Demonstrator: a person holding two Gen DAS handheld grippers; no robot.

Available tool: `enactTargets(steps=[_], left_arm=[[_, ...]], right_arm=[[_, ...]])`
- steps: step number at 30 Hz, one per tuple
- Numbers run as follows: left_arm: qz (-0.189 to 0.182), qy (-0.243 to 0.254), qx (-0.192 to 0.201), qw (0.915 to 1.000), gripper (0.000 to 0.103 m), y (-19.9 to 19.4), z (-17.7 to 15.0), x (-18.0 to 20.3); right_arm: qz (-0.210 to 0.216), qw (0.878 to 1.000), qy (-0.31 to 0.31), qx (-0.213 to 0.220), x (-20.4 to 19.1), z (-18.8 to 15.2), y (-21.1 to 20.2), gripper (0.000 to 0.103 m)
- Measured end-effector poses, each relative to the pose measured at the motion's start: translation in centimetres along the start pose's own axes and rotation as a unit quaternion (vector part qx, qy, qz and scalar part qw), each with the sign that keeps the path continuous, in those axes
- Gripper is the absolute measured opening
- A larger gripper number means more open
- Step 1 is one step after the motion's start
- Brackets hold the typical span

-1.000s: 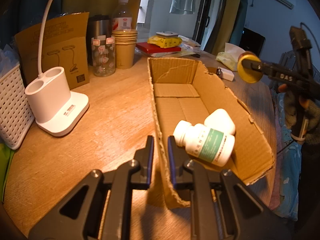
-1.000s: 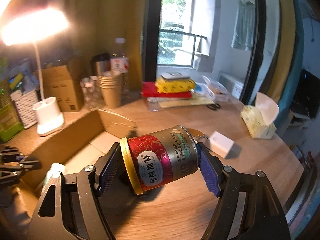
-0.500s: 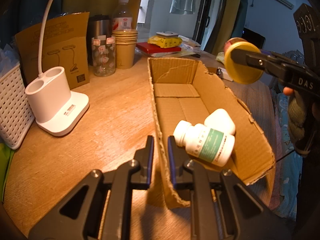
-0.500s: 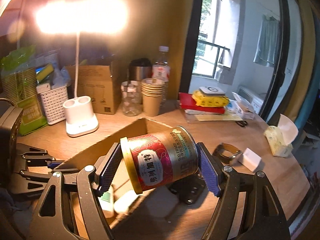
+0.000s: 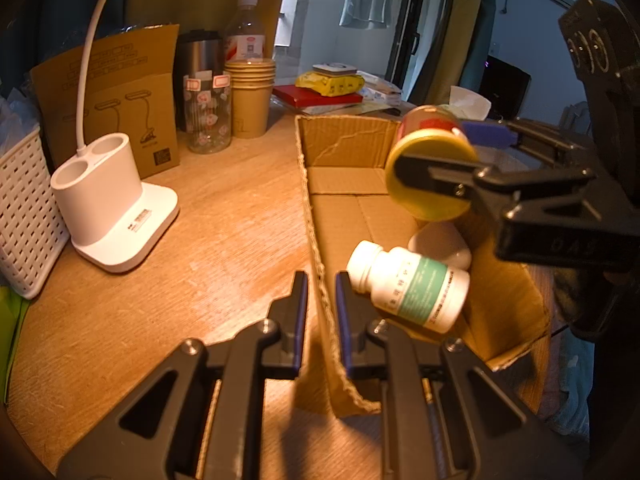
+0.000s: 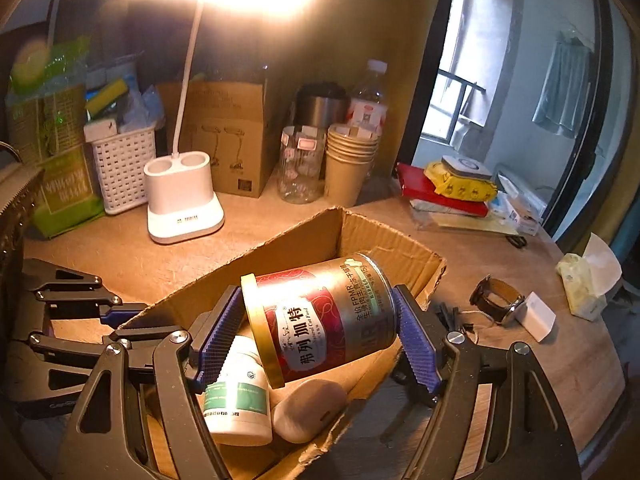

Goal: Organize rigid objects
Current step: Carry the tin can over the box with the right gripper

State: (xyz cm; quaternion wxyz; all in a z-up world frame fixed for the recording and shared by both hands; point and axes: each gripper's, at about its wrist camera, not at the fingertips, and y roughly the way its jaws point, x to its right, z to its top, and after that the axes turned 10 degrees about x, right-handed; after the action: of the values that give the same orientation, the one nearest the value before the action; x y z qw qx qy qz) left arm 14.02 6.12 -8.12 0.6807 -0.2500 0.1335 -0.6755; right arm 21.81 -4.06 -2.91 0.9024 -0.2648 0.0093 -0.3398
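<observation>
Right gripper point(image 6: 320, 336) clamps a cat food tin point(image 6: 320, 316) above the cardboard box point(image 5: 344, 136); left gripper point(image 5: 321, 304) pinches its wall, apparently.

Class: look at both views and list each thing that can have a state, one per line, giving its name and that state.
Left tongs: shut on the box wall.
Right tongs: shut on the can.
Can: held tilted over the box.
Box: open-topped.
Pill bottle: capped, lying in the box.
Lamp: lit.
Cups: stacked, upright.
</observation>
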Motion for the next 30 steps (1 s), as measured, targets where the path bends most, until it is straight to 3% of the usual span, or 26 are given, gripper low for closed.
enactTargets(steps=[30], left_arm=[[0.0,0.0,0.0,1.0,0.015,0.0,0.0,0.0]], right_arm=[[0.021,0.997,-0.005,-0.07,-1.1,-1.6,2.6,0.077]])
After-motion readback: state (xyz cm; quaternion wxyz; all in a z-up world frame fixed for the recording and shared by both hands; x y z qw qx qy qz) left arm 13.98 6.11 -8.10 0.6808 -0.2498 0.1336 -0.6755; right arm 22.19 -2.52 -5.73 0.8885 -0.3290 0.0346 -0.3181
